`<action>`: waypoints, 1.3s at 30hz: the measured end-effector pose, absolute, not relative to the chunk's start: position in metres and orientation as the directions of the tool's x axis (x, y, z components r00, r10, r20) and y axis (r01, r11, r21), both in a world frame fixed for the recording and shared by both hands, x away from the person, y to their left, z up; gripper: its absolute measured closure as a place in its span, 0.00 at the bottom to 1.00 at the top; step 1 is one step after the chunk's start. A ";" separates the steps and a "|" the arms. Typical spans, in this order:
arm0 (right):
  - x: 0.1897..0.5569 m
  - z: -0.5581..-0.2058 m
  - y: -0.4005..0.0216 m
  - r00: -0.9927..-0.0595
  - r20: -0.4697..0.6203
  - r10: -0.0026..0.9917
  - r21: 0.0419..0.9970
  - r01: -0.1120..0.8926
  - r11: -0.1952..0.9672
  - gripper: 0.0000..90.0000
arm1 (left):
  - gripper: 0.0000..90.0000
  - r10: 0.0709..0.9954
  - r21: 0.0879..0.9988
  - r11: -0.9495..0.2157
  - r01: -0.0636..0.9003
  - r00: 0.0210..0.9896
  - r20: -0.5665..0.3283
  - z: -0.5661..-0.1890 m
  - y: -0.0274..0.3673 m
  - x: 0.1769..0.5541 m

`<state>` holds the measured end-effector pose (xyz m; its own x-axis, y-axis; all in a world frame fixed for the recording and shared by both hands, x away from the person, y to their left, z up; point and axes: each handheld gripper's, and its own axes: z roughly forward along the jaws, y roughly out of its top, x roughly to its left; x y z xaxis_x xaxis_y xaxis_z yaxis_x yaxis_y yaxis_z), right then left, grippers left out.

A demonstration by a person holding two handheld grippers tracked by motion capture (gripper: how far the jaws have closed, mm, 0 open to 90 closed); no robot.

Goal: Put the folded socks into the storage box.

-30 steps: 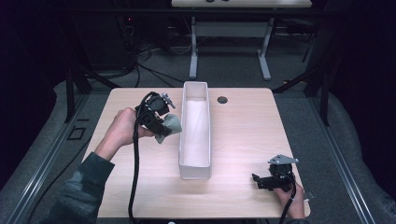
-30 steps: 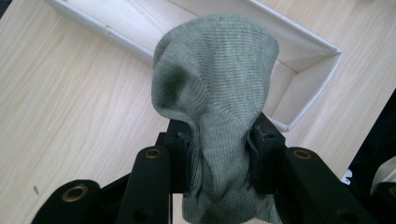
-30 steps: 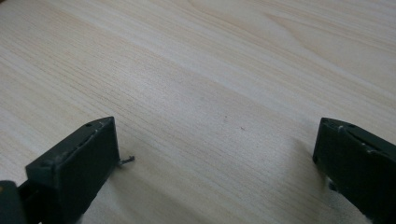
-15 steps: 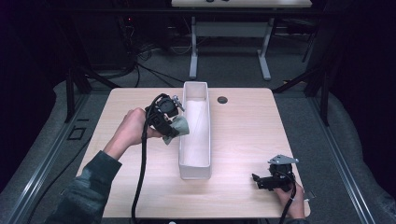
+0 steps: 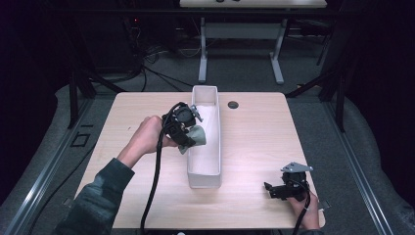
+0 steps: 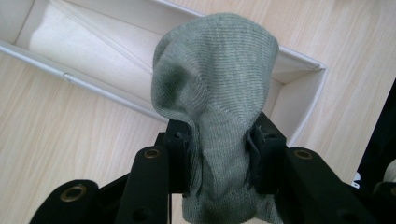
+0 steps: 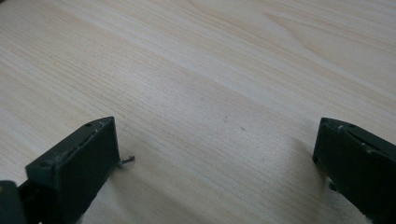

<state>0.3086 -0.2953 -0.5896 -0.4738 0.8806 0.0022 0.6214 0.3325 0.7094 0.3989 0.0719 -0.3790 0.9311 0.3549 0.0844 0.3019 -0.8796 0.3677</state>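
My left gripper (image 5: 188, 132) jaws are clamped on a grey sock (image 6: 215, 93) over the white bin's (image 5: 215, 171) rim; right gripper (image 5: 279, 190) jaws wide open, empty, near the bin.

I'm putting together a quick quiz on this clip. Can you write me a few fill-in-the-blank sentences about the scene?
1. The left gripper is shut on a grey-green ____.
2. That gripper holds it above a long white ____ on the table.
3. The right gripper rests near the table's front edge with its jaws ____.

Missing words: sock; bin; open
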 end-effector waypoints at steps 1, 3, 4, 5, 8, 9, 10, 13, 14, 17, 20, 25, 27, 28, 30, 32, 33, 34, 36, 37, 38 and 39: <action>0.309 -0.590 -0.295 -0.474 0.002 0.881 0.709 0.621 0.333 0.00 | 0.73 0.348 0.369 -0.881 0.295 0.934 0.085 -0.381 0.071 0.399; 0.309 -0.590 -0.295 -0.474 0.002 0.881 0.709 0.621 0.333 0.00 | 0.73 0.340 0.362 -0.886 0.290 0.937 0.080 -0.383 0.068 0.399; 0.309 -0.590 -0.295 -0.473 0.002 0.881 0.709 0.622 0.333 0.00 | 0.73 0.333 0.360 -0.889 0.284 0.939 0.081 -0.384 0.067 0.399; 0.309 -0.590 -0.295 -0.473 0.002 0.881 0.709 0.622 0.333 0.00 | 0.73 0.333 0.361 -0.889 0.282 0.939 0.086 -0.385 0.066 0.398; 0.308 -0.590 -0.295 -0.471 0.003 0.882 0.708 0.623 0.331 0.00 | 0.73 0.308 0.351 -0.900 0.259 0.947 0.090 -0.390 0.061 0.397; 0.308 -0.590 -0.295 -0.471 0.003 0.882 0.708 0.624 0.331 0.00 | 0.73 0.301 0.351 -0.902 0.252 0.949 0.091 -0.392 0.060 0.397; 0.308 -0.590 -0.295 -0.471 0.003 0.882 0.708 0.624 0.331 0.00 | 0.73 0.295 0.352 -0.903 0.247 0.951 0.090 -0.393 0.059 0.396; 0.308 -0.590 -0.295 -0.471 0.003 0.882 0.708 0.624 0.331 0.00 | 0.73 0.268 0.342 -0.913 0.222 0.959 0.092 -0.396 0.055 0.396; 0.308 -0.590 -0.295 -0.471 0.002 0.882 0.708 0.624 0.331 0.00 | 0.73 0.267 0.342 -0.913 0.223 0.960 0.086 -0.398 0.054 0.395; 0.308 -0.590 -0.295 -0.471 0.003 0.882 0.708 0.624 0.331 0.00 | 0.73 0.251 0.337 -0.918 0.209 0.964 0.086 -0.402 0.051 0.395; 0.308 -0.590 -0.295 -0.471 0.002 0.882 0.708 0.624 0.331 0.00 | 0.73 0.236 0.332 -0.923 0.196 0.968 0.085 -0.408 0.047 0.394; 0.308 -0.590 -0.295 -0.471 0.003 0.882 0.708 0.624 0.331 0.00 | 0.73 0.222 0.320 -0.929 0.185 0.971 0.085 -0.415 0.042 0.393; 0.308 -0.590 -0.295 -0.471 0.003 0.882 0.708 0.624 0.331 0.00 | 0.73 0.203 0.312 -0.935 0.168 0.976 0.082 -0.420 0.038 0.393; 0.308 -0.590 -0.295 -0.471 0.003 0.882 0.708 0.624 0.331 0.00 | 0.73 0.203 0.312 -0.935 0.168 0.976 0.082 -0.420 0.038 0.393; 0.308 -0.590 -0.295 -0.471 0.003 0.882 0.708 0.624 0.331 0.00 | 0.73 0.198 0.305 -0.938 0.166 0.977 0.078 -0.425 0.036 0.392; 0.308 -0.590 -0.295 -0.471 0.003 0.882 0.708 0.624 0.331 0.00 | 0.73 0.193 0.303 -0.939 0.164 0.979 0.067 -0.428 0.034 0.392; 0.308 -0.590 -0.295 -0.470 0.003 0.882 0.709 0.624 0.330 0.00 | 0.73 0.191 0.304 -0.939 0.162 0.979 0.069 -0.429 0.034 0.392; 0.308 -0.590 -0.295 -0.470 0.003 0.882 0.709 0.624 0.330 0.00 | 0.73 0.189 0.300 -0.940 0.162 0.980 0.066 -0.430 0.033 0.392; 0.308 -0.590 -0.295 -0.470 0.003 0.882 0.708 0.624 0.330 0.00 | 0.73 0.182 0.296 -0.942 0.156 0.981 0.065 -0.432 0.032 0.393; 0.308 -0.590 -0.295 -0.470 0.003 0.882 0.708 0.624 0.330 0.00 | 0.73 0.185 0.293 -0.943 0.159 0.981 0.062 -0.434 0.031 0.392; 0.308 -0.590 -0.295 -0.471 0.003 0.882 0.708 0.624 0.330 0.00 | 0.73 0.181 0.287 -0.945 0.157 0.982 0.060 -0.435 0.031 0.392; 0.308 -0.590 -0.295 -0.470 0.003 0.883 0.708 0.624 0.330 0.00 | 0.73 0.173 0.283 -0.947 0.149 0.983 0.059 -0.437 0.030 0.392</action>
<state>0.3081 -0.2951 -0.5895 -0.4702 0.8825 0.0031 0.6239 0.3299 0.7085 0.3923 0.0304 -0.4372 0.9832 0.1726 0.0590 0.1493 -0.9474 0.2831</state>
